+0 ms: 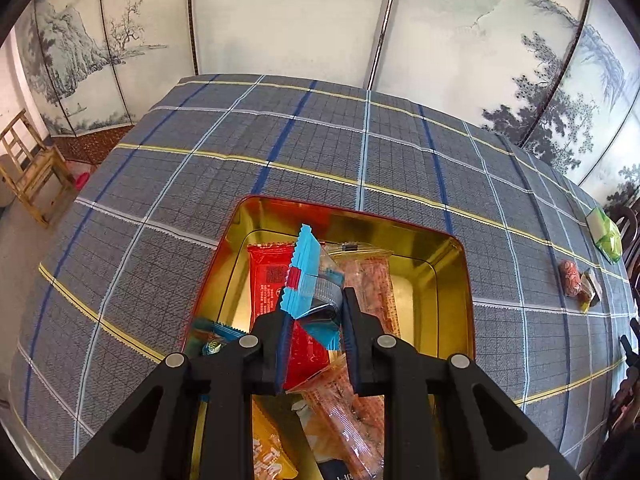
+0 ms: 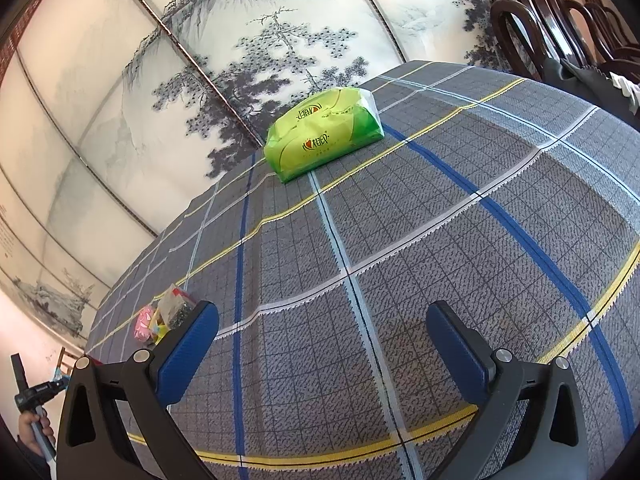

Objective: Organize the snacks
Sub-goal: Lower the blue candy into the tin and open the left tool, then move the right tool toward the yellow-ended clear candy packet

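Observation:
My left gripper (image 1: 314, 304) is shut on a blue and red snack packet (image 1: 306, 280) and holds it above a gold tin box (image 1: 448, 256) with red outer walls. Inside the tin lie a red packet (image 1: 267, 276), an orange-patterned clear packet (image 1: 374, 280), an orange packet (image 1: 272, 452) and others. My right gripper (image 2: 320, 344) is open and empty over the plaid tablecloth (image 2: 440, 220). Two loose snacks, a pink one (image 2: 145, 326) and a clear one (image 2: 174, 308), lie left of its left finger (image 2: 188, 354); they also show in the left wrist view (image 1: 578, 284).
A green tissue pack (image 2: 324, 134) lies at the far side of the table, also seen in the left wrist view (image 1: 606, 234). Dark wooden chairs (image 2: 560, 20) stand at the right. A painted folding screen (image 1: 280, 12) backs the table. A wooden stool (image 1: 30, 168) stands on the floor at left.

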Action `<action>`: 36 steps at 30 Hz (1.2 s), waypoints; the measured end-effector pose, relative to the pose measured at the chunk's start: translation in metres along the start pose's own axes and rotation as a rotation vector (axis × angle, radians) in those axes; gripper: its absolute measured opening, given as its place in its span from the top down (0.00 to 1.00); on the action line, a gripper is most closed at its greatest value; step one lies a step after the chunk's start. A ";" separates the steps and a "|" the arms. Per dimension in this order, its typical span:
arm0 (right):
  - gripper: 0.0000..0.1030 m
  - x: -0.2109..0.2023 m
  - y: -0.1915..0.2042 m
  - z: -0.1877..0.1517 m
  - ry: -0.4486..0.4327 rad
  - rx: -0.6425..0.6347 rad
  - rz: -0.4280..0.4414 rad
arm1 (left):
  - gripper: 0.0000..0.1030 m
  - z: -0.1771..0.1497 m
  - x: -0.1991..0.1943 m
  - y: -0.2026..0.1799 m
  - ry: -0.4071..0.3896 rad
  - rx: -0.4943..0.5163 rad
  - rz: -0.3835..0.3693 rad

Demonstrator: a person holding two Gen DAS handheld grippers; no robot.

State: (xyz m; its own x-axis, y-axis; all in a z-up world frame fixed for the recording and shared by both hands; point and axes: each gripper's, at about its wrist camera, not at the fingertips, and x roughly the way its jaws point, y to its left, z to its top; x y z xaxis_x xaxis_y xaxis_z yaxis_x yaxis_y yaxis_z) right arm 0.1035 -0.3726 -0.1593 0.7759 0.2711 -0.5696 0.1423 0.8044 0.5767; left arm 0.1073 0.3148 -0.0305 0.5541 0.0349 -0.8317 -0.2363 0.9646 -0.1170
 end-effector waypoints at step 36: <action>0.02 0.069 0.214 -0.085 0.321 -0.652 0.059 | 0.19 -0.105 -0.100 -0.012 -0.213 0.055 -0.176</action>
State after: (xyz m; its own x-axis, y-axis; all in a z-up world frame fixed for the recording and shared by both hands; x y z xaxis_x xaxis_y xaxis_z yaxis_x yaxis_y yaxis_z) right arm 0.1356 -0.1363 -0.1250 0.5385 0.3850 -0.7496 -0.3671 0.9079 0.2025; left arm -0.0288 0.2726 -0.0031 0.7394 -0.0863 -0.6677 -0.0812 0.9731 -0.2156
